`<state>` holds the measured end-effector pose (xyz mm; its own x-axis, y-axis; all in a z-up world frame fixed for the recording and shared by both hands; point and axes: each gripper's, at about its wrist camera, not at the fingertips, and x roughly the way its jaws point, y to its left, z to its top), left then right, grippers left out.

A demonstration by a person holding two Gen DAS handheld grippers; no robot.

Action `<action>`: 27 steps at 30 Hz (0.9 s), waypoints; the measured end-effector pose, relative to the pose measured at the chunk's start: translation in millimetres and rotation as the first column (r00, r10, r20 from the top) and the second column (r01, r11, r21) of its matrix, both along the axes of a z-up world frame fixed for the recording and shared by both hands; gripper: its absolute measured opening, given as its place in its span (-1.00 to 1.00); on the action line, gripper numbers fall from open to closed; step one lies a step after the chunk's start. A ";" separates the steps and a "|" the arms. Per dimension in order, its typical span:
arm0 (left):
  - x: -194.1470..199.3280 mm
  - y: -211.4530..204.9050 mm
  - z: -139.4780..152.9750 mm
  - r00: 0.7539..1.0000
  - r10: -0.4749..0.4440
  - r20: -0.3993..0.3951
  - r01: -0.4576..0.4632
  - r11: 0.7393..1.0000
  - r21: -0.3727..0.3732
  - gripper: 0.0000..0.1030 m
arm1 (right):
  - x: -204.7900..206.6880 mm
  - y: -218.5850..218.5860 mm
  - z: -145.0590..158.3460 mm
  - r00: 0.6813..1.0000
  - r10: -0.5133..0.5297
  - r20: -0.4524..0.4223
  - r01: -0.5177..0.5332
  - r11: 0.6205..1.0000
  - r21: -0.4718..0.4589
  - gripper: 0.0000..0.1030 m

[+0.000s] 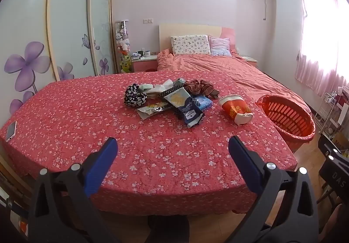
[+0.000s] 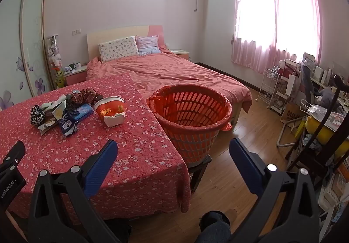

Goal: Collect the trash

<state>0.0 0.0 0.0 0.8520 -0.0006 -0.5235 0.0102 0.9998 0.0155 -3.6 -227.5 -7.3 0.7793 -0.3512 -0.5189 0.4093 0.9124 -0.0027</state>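
Observation:
A pile of trash lies mid-table on the red floral cloth (image 1: 152, 155): a dark blue snack bag (image 1: 185, 107), a silver wrapper (image 1: 150, 110), hair scrunchies (image 1: 134, 98) and an orange-and-white paper cup (image 1: 236, 110) on its side. The pile (image 2: 65, 116) and cup (image 2: 111, 112) also show in the right wrist view. An orange basket (image 1: 288, 118) lined with a red bag stands at the table's right edge (image 2: 192, 116). My left gripper (image 1: 173, 145) is open and empty over the near table. My right gripper (image 2: 173, 147) is open and empty, near the basket.
A phone (image 1: 11, 130) lies at the table's left edge. A bed (image 2: 170, 73) with an orange duvet stands behind the table. A white rack (image 2: 274, 90) and cluttered shelves (image 2: 322, 116) fill the right side. The basket rests on a dark stool (image 2: 200, 166) over the wood floor.

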 end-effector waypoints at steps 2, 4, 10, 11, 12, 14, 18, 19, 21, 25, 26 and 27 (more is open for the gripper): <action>-0.1 -0.2 0.0 1.000 0.001 0.003 -0.001 1.000 0.004 0.93 | 0.0 0.0 0.1 1.000 -0.001 0.001 0.001 1.000 -0.001 0.96; 0.0 -0.1 0.1 1.000 0.002 0.002 -0.002 1.000 0.004 0.93 | 0.0 0.0 0.1 1.000 -0.001 0.001 0.001 1.000 -0.001 0.96; -0.2 -0.3 0.0 1.000 0.001 0.004 -0.001 1.000 0.004 0.93 | -0.1 0.1 0.2 1.000 -0.001 0.003 0.001 1.000 -0.002 0.96; -0.3 -0.3 0.1 1.000 0.002 0.004 -0.002 1.000 0.004 0.93 | 0.0 0.1 0.2 1.000 -0.001 0.003 0.001 1.000 -0.001 0.96; -0.2 -0.2 0.0 1.000 0.001 0.004 -0.001 1.000 0.003 0.93 | 0.0 0.2 0.2 1.000 -0.001 0.003 0.001 1.000 -0.002 0.96; -0.2 -0.4 0.0 1.000 0.001 0.004 -0.001 1.000 0.004 0.93 | 0.1 0.4 0.1 1.000 -0.002 0.003 0.002 1.000 -0.003 0.96; -0.1 -0.1 0.1 1.000 0.001 0.003 -0.001 1.000 0.003 0.93 | 0.2 0.8 0.1 1.000 -0.001 0.004 0.001 1.000 -0.002 0.96; -0.1 -0.1 0.1 1.000 0.001 0.003 -0.002 1.000 0.002 0.93 | 0.2 0.8 0.1 1.000 -0.001 0.004 0.001 1.000 -0.002 0.96; -0.2 -0.2 0.0 1.000 0.001 0.004 -0.001 1.000 0.003 0.93 | 0.2 0.7 0.0 1.000 -0.001 0.004 0.001 1.000 -0.002 0.96; -0.2 -0.2 0.0 1.000 0.001 0.004 -0.001 1.000 0.003 0.93 | 0.2 0.7 0.0 1.000 -0.001 0.005 0.001 1.000 -0.003 0.96; -0.2 -0.2 0.0 1.000 0.001 0.004 -0.001 1.000 0.003 0.93 | 0.2 0.7 -0.1 1.000 -0.001 0.005 0.001 1.000 -0.003 0.96; -0.2 -0.2 0.0 1.000 0.002 0.004 -0.002 1.000 0.003 0.93 | 0.2 0.7 -0.1 1.000 -0.001 0.005 0.001 1.000 -0.003 0.96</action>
